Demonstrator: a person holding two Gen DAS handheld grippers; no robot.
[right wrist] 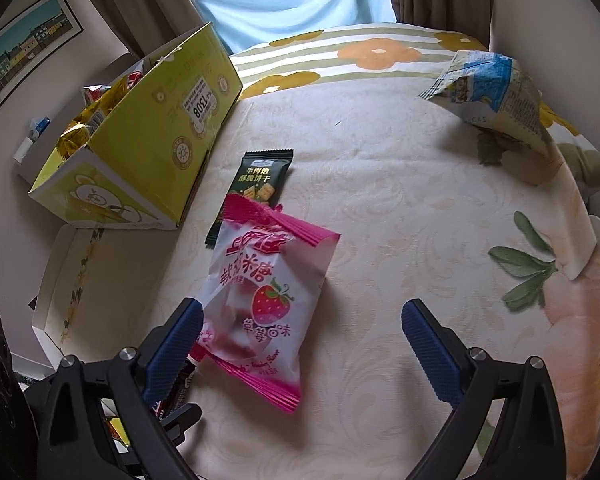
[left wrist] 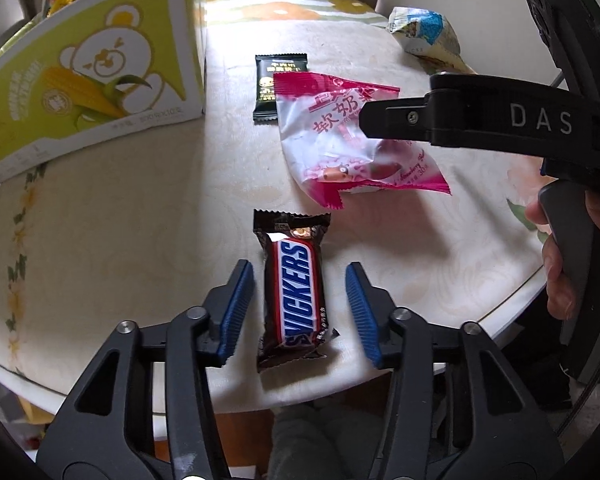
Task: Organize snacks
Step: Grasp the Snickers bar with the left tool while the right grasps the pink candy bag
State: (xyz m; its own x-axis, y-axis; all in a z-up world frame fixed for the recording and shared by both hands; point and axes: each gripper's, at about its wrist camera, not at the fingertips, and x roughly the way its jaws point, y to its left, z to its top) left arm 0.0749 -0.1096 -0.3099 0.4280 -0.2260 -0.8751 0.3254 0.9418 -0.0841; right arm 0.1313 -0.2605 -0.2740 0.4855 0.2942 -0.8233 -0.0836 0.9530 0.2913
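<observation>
Cream damask cloth with leaf and flower prints covers the round table (left wrist: pixel 112 232), curtains and a blue drape behind it. Down at the left gripper (left wrist: pixel 300 312), the ribbed blue pads (left wrist: pixel 236 312) stand spread, one on each side of the brown Snickers bar in its glossy wrapper (left wrist: pixel 294 292), neither touching it. That bar lies flat near the table's front edge, lengthwise between the jaws. It looks firm and light, but the film is slick, so a squeeze across the middle of its long sides should hold best, clear of the crimped ends. Over at the right gripper (right wrist: pixel 302 356), the pads gape wide and empty above the pink-and-white strawberry candy pouch (right wrist: pixel 260 300); puffy, soft, crinkly, likely to slide unless pinched through the body. Beyond it, partly tucked under, sits a dark green biscuit packet (right wrist: pixel 256 180). Further left stands the open yellow-green cardboard box with a bear print (left wrist: pixel 96 80), snacks already inside, and far right a blue-and-white crumpled bag (right wrist: pixel 496 88).
</observation>
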